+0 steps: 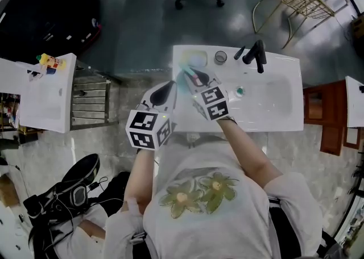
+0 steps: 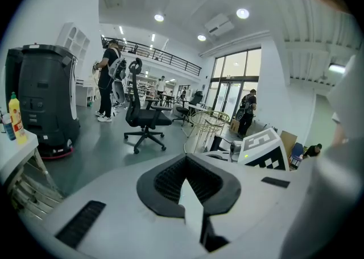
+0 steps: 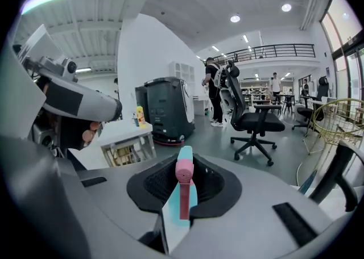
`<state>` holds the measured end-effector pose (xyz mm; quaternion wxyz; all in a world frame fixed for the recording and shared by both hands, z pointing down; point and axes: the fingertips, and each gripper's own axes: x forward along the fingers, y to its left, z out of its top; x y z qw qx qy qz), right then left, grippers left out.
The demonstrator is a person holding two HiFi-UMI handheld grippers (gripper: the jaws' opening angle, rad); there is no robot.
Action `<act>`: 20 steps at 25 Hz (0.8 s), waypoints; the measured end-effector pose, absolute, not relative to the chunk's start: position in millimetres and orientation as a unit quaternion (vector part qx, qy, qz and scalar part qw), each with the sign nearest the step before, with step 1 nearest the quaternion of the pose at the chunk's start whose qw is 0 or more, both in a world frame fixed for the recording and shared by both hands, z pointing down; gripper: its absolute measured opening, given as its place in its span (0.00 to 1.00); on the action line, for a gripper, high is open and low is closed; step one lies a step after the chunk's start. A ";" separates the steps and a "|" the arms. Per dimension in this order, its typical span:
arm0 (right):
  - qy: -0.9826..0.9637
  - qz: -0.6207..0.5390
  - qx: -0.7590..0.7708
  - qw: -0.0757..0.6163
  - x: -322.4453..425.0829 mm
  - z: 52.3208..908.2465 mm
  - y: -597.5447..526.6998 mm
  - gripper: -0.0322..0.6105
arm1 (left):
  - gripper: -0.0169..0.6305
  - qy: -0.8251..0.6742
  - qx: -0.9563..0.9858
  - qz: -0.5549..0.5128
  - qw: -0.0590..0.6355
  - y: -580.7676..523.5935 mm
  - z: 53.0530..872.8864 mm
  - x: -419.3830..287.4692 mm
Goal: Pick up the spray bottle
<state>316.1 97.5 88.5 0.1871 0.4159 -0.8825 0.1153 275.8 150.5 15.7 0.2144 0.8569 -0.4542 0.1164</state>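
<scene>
**Spray bottle in my right jaws, over the sink counter**

My right gripper [image 1: 192,76] has its jaws drawn in narrow on the spray bottle [image 3: 183,192]. They grip the teal body, and the pink spray head stands up between them. The bottle sits tilted above the left end of the sink counter [image 1: 287,120], left of the basin. I can't tell whether its base has come off the counter. My left gripper [image 1: 169,88] hangs at the counter's left edge, just beside the bottle, with its jaws together and nothing between them.

I judge the bottle to be light, thin-walled plastic that is smooth and a little squashy. The body below the head is the place to grip it, clear of the trigger, and a hard squeeze could dent it or make it slip. I can't see how full it is.

At the back of the counter a small cup [image 1: 220,57] stands left of the black faucet [image 1: 256,53], and I can't make out what is in it. The basin [image 1: 273,96] holds only its green drain fitting [image 1: 239,91].
</scene>
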 end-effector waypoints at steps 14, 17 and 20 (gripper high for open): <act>-0.881 0.100 0.426 0.179 319.3 61.4 97.5 0.16 | 0.04 -0.453 0.857 0.119 0.214 152.5 17.5 278.2; -0.884 0.083 0.427 0.174 319.6 48.8 98.7 0.16 | 0.04 -0.453 0.858 0.120 0.211 152.3 16.1 279.8; -0.886 0.075 0.426 0.170 320.0 38.0 102.3 0.16 | 0.04 -0.453 0.859 0.119 0.209 152.1 14.6 281.3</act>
